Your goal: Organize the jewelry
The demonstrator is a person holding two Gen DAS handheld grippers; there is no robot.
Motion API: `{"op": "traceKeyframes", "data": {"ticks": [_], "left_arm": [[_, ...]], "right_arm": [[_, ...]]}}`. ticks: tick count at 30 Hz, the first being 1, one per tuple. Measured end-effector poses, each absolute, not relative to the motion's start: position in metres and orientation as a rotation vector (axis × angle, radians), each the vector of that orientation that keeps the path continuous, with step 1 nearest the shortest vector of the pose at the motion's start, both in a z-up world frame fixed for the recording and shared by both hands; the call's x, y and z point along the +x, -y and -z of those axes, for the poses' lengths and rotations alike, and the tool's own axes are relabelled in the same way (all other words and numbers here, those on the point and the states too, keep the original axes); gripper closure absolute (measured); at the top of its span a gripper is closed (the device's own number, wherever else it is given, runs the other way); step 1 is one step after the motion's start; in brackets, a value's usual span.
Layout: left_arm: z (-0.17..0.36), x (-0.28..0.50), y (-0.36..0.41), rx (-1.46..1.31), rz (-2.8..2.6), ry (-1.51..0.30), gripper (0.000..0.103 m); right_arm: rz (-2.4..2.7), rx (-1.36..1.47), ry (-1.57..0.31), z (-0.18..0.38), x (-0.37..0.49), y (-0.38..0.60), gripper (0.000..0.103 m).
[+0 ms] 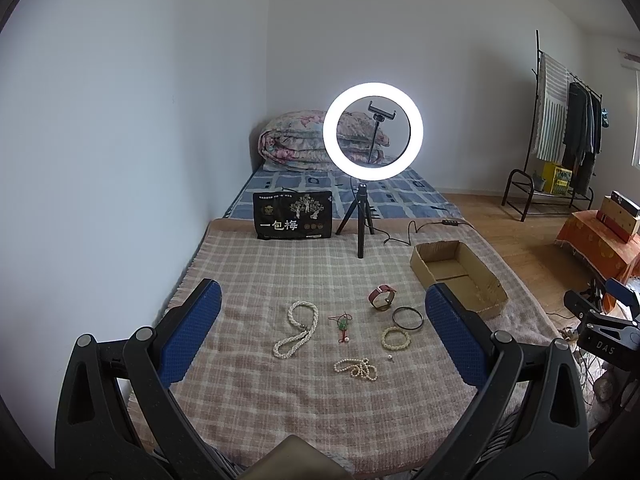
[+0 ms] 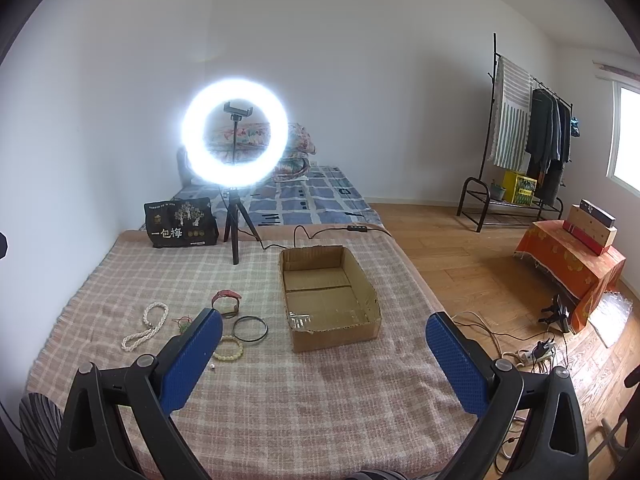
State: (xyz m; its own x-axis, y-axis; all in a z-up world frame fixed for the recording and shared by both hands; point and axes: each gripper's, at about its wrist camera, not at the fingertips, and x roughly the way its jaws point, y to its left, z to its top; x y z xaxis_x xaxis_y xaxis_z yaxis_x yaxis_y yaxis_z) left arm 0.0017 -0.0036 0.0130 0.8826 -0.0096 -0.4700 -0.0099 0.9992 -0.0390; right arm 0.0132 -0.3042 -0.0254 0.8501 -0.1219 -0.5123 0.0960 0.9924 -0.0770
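Both claws, left (image 1: 322, 328) and right (image 2: 324, 344), hang spread apart and empty above the blanket (image 1: 260, 280), seemingly because nothing is picked yet: the jewelry (image 1: 352, 332) lies scattered at centre frame, the box (image 2: 326, 292) waiting empty just right of it.

Checked blanket (image 1: 280, 272) woven cloth, fuzzy; box (image 2: 332, 336) matt cardboard; floor (image 2: 460, 248) glossy wood

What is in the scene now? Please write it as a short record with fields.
surface: plaid blanket
container: cardboard box, open, nothing in it
jewelry on blanket: white bead necklace, pearl strand, red watch, black bangle, cream bracelet, green pendant
left gripper: open, holds nothing
right gripper: open, holds nothing
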Motion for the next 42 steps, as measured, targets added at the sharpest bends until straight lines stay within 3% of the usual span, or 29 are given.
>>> {"op": "traceKeyframes", "data": {"ticks": [42], "left_arm": [[-0.0202, 0.0013, 0.0055, -0.04, 0.001, -0.483, 0.0]], "right_arm": [[0.112, -0.047, -0.55, 0.0286, 0.0118, 0.3012, 0.0]]}}
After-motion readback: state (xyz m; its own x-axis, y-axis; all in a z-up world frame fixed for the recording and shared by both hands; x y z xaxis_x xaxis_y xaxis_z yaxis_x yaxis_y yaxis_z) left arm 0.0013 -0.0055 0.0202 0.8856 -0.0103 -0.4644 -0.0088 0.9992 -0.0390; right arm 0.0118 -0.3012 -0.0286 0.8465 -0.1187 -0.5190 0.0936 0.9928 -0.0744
